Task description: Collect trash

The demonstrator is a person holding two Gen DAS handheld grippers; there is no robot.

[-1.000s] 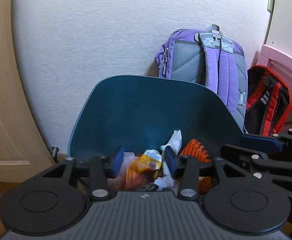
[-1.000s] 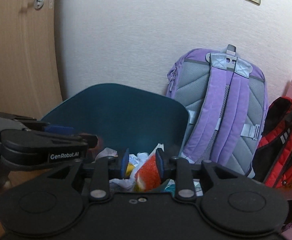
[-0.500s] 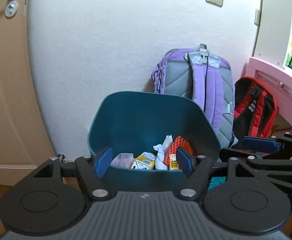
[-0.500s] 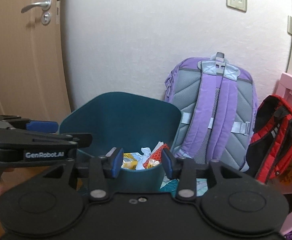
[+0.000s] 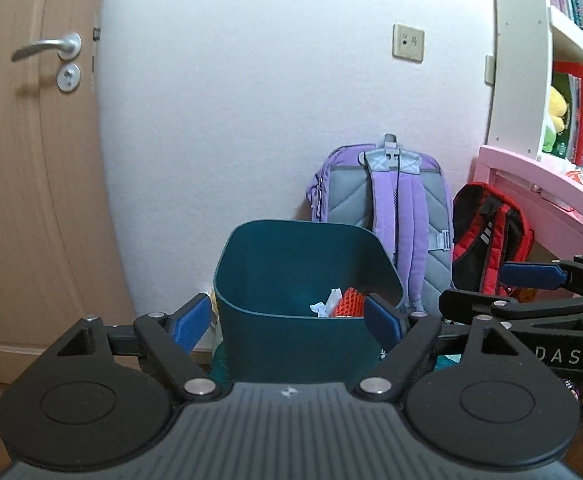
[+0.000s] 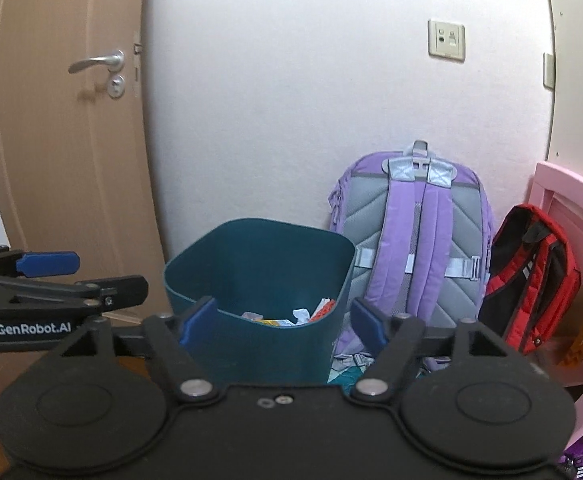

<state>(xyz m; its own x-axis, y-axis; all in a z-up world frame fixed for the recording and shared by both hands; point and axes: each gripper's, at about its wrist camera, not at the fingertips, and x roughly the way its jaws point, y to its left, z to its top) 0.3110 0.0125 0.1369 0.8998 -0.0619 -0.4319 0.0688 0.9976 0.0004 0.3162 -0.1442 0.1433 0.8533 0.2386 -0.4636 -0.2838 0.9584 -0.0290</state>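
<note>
A dark teal trash bin (image 5: 291, 336) (image 6: 251, 344) stands on the floor against the white wall. Crumpled white paper (image 5: 325, 305), an orange net (image 5: 349, 303) and other wrappers (image 6: 287, 318) lie inside it. My left gripper (image 5: 287, 322) is held back from the bin and above its near rim, its jaws opening with nothing between the blue pads. My right gripper (image 6: 279, 320) hangs beside it to the right, jaws likewise opening and empty. Each gripper shows at the edge of the other's view: the right gripper (image 5: 531, 292), the left gripper (image 6: 51, 280).
A purple backpack (image 5: 387, 216) (image 6: 415, 236) leans on the wall right of the bin, then a red and black backpack (image 5: 487, 236) (image 6: 531, 276) under a pink desk (image 5: 547, 192). A wooden door (image 5: 31, 180) stands at left. A bookshelf (image 5: 571, 60) rises at right.
Both grippers let go of trash into the bin, opened wide and pulled back and up. The bin now looks smaller and farther away, and the door handle has come into view.
</note>
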